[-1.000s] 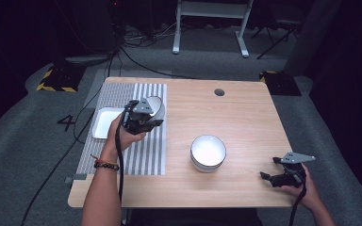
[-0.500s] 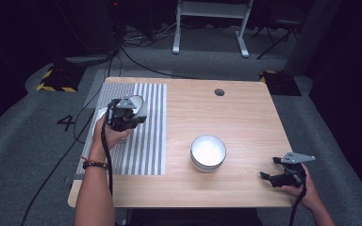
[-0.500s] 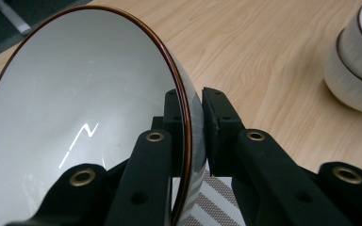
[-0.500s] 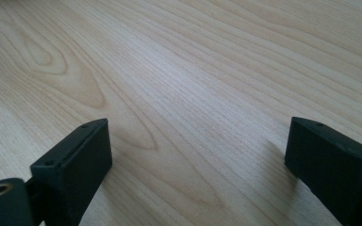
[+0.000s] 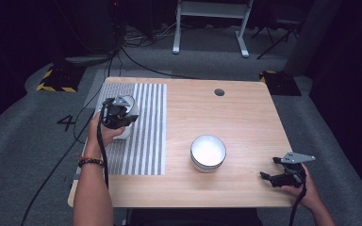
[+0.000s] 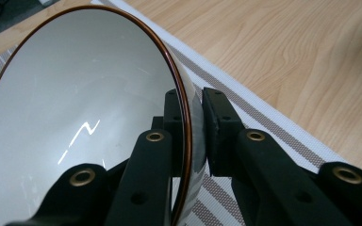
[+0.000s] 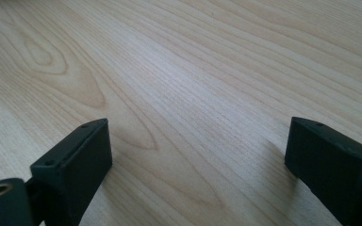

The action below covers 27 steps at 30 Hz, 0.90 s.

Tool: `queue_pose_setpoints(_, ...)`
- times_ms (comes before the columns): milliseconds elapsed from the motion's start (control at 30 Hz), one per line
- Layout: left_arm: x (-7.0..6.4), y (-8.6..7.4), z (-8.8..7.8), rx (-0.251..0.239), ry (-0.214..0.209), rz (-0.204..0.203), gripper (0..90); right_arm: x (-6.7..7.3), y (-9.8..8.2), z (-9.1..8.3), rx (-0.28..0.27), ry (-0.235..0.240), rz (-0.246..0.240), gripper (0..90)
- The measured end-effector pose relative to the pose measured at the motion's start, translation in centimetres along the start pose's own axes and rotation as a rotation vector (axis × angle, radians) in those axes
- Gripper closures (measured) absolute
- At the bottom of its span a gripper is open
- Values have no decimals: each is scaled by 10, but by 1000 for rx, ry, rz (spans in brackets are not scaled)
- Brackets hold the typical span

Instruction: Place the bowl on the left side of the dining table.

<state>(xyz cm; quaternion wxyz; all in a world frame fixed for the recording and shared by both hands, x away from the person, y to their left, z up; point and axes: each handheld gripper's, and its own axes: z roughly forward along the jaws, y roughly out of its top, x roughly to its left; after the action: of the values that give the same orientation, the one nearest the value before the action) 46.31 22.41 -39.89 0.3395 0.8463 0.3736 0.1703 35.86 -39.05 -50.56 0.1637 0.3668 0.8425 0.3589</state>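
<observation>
Left gripper (image 6: 195, 136) pinching rim of white bowl (image 6: 75, 117) (brown edge), tilted over striped mat (image 5: 143, 136). Right gripper (image 7: 198, 155) spread wide above bare wooden table (image 5: 245, 117). 2nd bowl (image 5: 208, 151) mid-table, well apart.

A light wooden worktop (image 5: 245, 117) carries a grey-and-white striped woven mat (image 5: 146, 132) at left and a round white bowl (image 5: 208, 152) near centre.

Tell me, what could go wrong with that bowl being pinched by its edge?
The left gripper pinches the white bowl only by its thin rim, tilted on edge, so it might slip out or swing and knock the striped mat. If it is carried across, it could bump the other bowl standing on the table.
</observation>
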Motion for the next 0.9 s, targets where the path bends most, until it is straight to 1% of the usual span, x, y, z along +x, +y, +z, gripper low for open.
queue_pose_setpoints(100, 3, -4, 3, 16, -5, -12, 807, 0, 0, 0, -1, 0, 4, 80)
queue_pose_setpoints(167, 5, -6, 4, 27, 12, -14, 806, 0, 0, 0, -1, 0, 3, 80)
queue_pose_setpoints(200, 6, -7, 4, 41, 11, -11, 806, 0, 0, 0, -1, 0, 3, 80)
queue_pose_setpoints(267, 8, -9, 4, 43, 19, -15, 806, 0, 0, 0, 0, 0, -1, 80)
queue_pose_setpoints(300, 9, -10, 4, 47, 17, -27, 806, 0, 0, 0, -2, 0, 5, 80)
queue_pose_setpoints(333, 10, -11, 5, 45, 25, -27, 806, 0, 0, 0, -1, 0, 3, 81)
queue_pose_setpoints(367, 11, -12, 5, 51, 35, -24, 806, 0, 0, 0, 1, -1, -2, 80)
queue_pose_setpoints(400, 12, -13, 5, 64, 41, -22, 806, 0, 0, 0, -1, 0, 4, 80)
queue_pose_setpoints(433, 12, -13, 6, 73, 43, -28, 807, 0, 0, 0, 0, 0, 0, 80)
queue_pose_setpoints(500, 14, -15, 7, 74, 48, -32, 806, 0, 0, 0, 0, 0, 1, 80)
queue_pose_setpoints(533, 15, -16, 7, 73, 46, -41, 807, 0, 0, 0, -1, 0, 3, 80)
queue_pose_setpoints(567, 16, -16, 8, 78, 46, -36, 807, 0, 0, 0, -1, 0, 4, 80)
queue_pose_setpoints(600, 16, -16, 9, 82, 63, -44, 807, 0, 0, 0, -1, 0, 3, 80)
queue_pose_setpoints(633, 16, -17, 10, 88, 74, -43, 807, 0, 0, 0, 1, 0, -3, 80)
queue_pose_setpoints(667, 17, -17, 10, 104, 67, -36, 807, 0, 0, 0, -2, 0, 6, 80)
queue_pose_setpoints(700, 17, -18, 11, 107, 66, -43, 807, 0, 0, 0, -2, 0, 5, 81)
queue_pose_setpoints(733, 17, -18, 12, 109, 81, -42, 807, 0, 0, 0, -1, 0, 2, 80)
queue_pose_setpoints(767, 18, -19, 13, 103, 83, -43, 807, 0, 0, 0, -1, 0, 3, 81)
queue_pose_setpoints(800, 18, -19, 13, 116, 78, -41, 807, 0, 0, 0, -1, 0, 3, 80)
queue_pose_setpoints(833, 18, -19, 14, 108, 93, -43, 807, 0, 0, 0, -1, 0, 3, 80)
queue_pose_setpoints(867, 19, -20, 14, 122, 88, -41, 807, 0, 0, 0, -1, 0, 3, 81)
queue_pose_setpoints(900, 19, -21, 16, 117, 85, -53, 807, 0, 0, 0, -1, 0, 3, 80)
